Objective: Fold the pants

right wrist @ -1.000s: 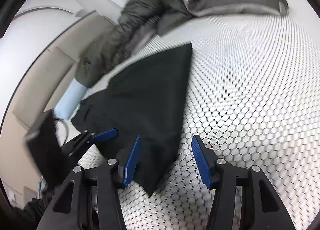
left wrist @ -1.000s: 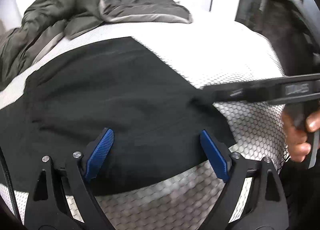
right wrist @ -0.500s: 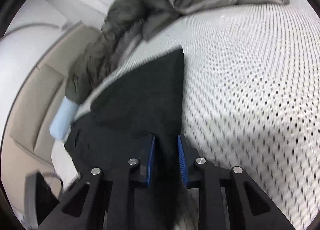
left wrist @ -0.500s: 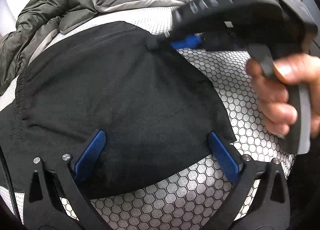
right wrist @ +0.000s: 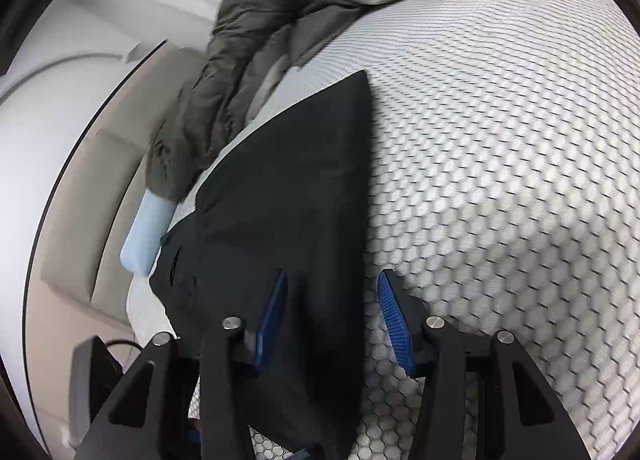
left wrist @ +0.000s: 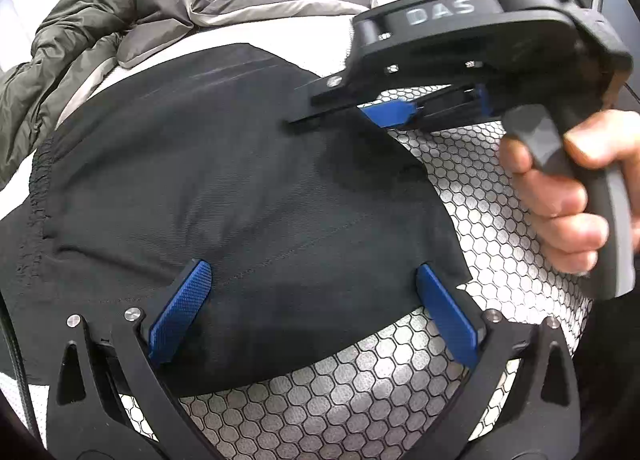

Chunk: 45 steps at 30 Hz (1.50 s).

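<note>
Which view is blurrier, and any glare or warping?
Right wrist: motion-smeared mat, soft jacket. Left wrist: sharp on the pants, slight blur on the right gripper and hand. Both: heavy fisheye bulge, dark corners. Glare: blown-out white at the left wrist's top edge.

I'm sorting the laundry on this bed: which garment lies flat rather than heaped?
The black pants, spread flat beneath both grippers. The olive-grey jacket is bunched up at the far edge.

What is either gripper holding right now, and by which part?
Nothing is held. The left gripper and right gripper are both open over the black pants, jaws apart, with no fabric pinched.
</note>
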Available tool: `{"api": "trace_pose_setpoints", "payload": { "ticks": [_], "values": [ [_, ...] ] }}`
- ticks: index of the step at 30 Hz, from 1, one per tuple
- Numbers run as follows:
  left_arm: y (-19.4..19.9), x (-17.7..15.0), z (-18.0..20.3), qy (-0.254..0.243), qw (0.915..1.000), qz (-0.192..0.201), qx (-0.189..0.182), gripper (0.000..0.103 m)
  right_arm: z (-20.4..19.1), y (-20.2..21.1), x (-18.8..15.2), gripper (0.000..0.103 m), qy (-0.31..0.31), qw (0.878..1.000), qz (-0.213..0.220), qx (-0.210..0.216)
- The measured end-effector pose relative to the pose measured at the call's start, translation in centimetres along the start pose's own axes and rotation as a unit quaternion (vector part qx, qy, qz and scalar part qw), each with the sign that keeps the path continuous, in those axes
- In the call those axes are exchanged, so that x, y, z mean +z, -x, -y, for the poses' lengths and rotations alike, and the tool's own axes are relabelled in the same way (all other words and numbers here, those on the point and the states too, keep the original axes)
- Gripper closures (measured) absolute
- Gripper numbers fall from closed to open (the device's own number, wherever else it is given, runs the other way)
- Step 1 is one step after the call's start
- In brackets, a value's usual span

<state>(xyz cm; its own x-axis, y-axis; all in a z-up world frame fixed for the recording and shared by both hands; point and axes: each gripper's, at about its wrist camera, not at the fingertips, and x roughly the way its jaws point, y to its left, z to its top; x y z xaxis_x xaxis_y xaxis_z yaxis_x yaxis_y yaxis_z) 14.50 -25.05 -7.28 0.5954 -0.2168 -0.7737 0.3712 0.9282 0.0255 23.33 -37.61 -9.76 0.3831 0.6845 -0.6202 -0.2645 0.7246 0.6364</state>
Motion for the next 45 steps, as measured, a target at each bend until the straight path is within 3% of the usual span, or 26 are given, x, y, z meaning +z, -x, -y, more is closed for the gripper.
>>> {"api": "trace_pose_setpoints", "payload": {
  "ticks": [2,8,16,19,23,26,28,30,32,37,41,43,45],
  "values": [
    [0.0,-0.1,0.0,-0.001,1.0000,0.002,0.001,0.001,0.2,-1.2,0.4,0.069,-0.001,1.000,-0.001,0.003],
    [0.1,-0.3,-0.2,0.000,1.0000,0.002,-0.001,0.001,0.0,-2.7,2.7,0.078,0.005,1.000,0.012,-0.018],
    [0.0,-0.4,-0.5,0.000,1.0000,0.003,-0.002,0.001,1.6,-5.3,8.1,0.080,0.001,0.999,0.028,-0.034],
    [0.0,-0.4,-0.7,0.000,1.0000,0.002,-0.003,0.001,1.3,-5.9,10.3,0.081,0.017,0.997,0.037,-0.060],
    [0.1,-0.2,-1.0,-0.002,1.0000,-0.002,-0.009,0.001,0.5,-5.0,12.3,0.081,0.039,0.986,0.070,-0.146],
    [0.2,0.0,-1.3,0.000,0.9999,-0.005,-0.016,0.001,0.1,-3.5,12.6,0.077,0.012,0.989,0.070,-0.131],
    [0.7,0.2,-1.6,0.003,0.9997,0.000,-0.024,0.001,-0.7,-2.0,11.9,0.066,0.018,0.990,0.062,-0.126],
    [1.2,0.3,-1.9,0.006,0.9996,0.006,-0.026,0.001,-1.7,0.1,9.8,0.045,0.028,0.988,0.076,-0.131],
    [2.3,0.4,-2.6,0.009,0.9997,0.018,-0.017,0.001,-2.5,1.2,7.0,0.042,0.031,0.988,0.078,-0.126],
    [6.7,0.2,-6.9,0.048,0.9969,0.061,0.004,0.001,-3.3,2.6,-0.6,0.040,0.047,0.991,0.030,-0.117],
    [7.5,-0.9,-12.1,0.103,0.9922,0.057,0.041,0.001,-3.4,3.4,-5.8,0.040,0.052,0.994,0.021,-0.091],
    [6.6,-1.6,-13.9,0.111,0.9909,0.037,0.067,0.001,-3.7,2.7,-6.8,0.043,0.066,0.992,0.021,-0.108],
    [5.8,-2.0,-14.9,0.105,0.9895,0.024,0.097,0.001,-4.2,1.8,-6.9,0.076,0.078,0.989,0.025,-0.119]
  ]
}}
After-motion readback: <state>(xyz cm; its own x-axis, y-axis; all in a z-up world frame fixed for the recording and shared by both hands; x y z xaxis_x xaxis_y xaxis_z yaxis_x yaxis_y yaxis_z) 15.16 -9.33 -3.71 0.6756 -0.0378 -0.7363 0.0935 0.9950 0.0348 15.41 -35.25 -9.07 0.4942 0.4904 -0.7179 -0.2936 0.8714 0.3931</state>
